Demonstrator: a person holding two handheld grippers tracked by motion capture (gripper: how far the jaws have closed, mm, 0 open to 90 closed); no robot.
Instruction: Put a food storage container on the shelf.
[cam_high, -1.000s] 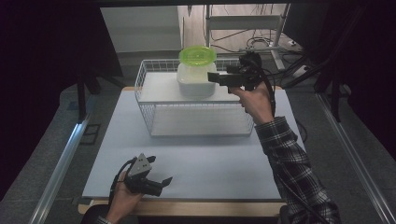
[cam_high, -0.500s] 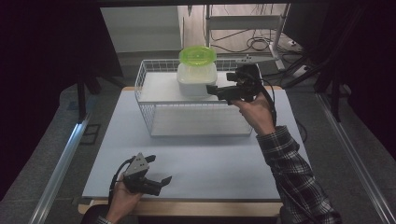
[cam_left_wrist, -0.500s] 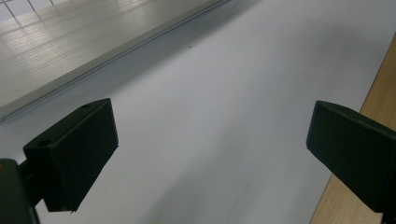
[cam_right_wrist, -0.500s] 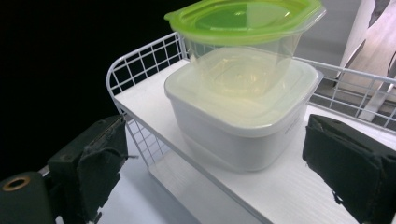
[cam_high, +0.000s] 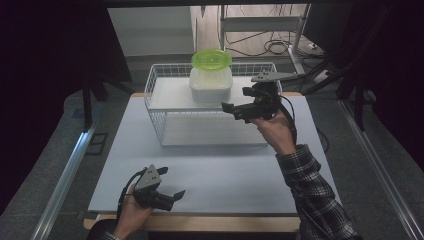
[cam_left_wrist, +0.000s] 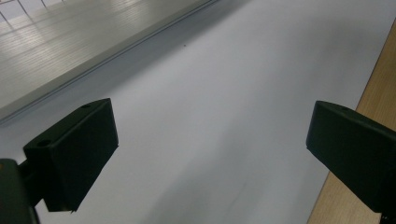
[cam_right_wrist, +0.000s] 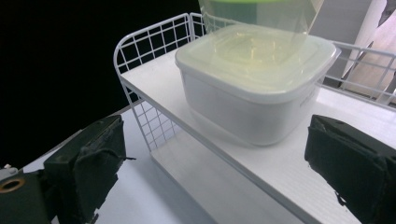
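Right claw (cam_high: 239, 111) wide open, empty, hovering just right of white container (cam_high: 210, 84) on wire rack (cam_high: 155, 117) shelf, far centre; green-lidded tub (cam_high: 211, 59) stacked on top. Left claw (cam_high: 170, 196) open, near-left counter (cam_high: 225, 170).

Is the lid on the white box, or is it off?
On. The white box on the wire rack has its pale lid sitting flat across the top, edges covering the rim.

Hand-held gripper (cam_left_wrist: 210, 158) jaws spread above white table (cam_left_wrist: 224, 93)
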